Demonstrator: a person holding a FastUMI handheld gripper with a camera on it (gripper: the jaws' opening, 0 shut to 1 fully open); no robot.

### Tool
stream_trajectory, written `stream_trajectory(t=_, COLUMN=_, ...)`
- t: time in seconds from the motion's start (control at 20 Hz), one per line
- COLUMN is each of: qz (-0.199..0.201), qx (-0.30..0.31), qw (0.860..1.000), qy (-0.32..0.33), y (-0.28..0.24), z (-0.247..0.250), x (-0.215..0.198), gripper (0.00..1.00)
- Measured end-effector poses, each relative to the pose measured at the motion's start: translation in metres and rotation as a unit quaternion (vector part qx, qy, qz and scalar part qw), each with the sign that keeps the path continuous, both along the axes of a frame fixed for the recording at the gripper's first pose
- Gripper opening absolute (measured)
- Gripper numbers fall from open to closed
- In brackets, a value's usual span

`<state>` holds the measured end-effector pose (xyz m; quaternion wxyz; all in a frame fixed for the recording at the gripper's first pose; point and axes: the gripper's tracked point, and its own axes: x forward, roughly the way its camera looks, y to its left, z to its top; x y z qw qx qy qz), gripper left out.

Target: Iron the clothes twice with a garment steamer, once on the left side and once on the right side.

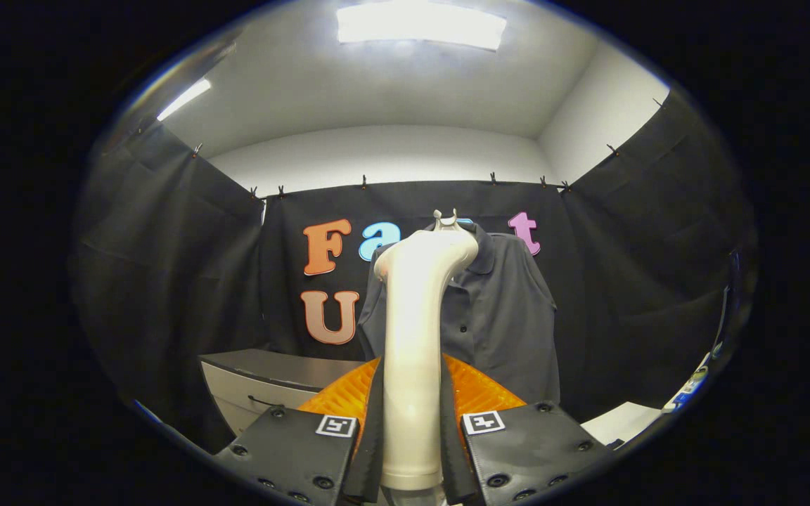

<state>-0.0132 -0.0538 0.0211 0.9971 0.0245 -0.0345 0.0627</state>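
Steamer (413, 351) first: its pale handle stands upright between the two fingers of the gripper (412, 450), and both fingers press on it from either side, so the grip is clenched on the handle. The long axis of the steamer runs up and away from the fingers, and its head bends over at the top toward the shirt (510, 309).

The shirt, a dark polo with a collar and a buttoned placket, hangs on a hanger (446, 218) straight ahead, beyond the steamer head. From this view I judge the head to be close to the collar and the shirt's left chest area, though whether it touches the cloth cannot be told. Most of the shirt's body lies ahead and slightly to the right of the steamer, with its length hanging downward, so a pass would likely run down along the fabric.

A grey-topped cabinet (271, 379) stands ahead to the left, lower than the shirt. Black cloth (166, 267) walls close in the booth on three sides, under a white ceiling with a bright lamp (419, 24).
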Motion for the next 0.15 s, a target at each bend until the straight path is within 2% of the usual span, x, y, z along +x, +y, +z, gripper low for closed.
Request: stream_trajectory(t=0.15, qz=0.002, qx=0.001, qw=1.0, qy=-0.001, y=0.0008, z=0.0007, x=-0.0017, gripper=0.41)
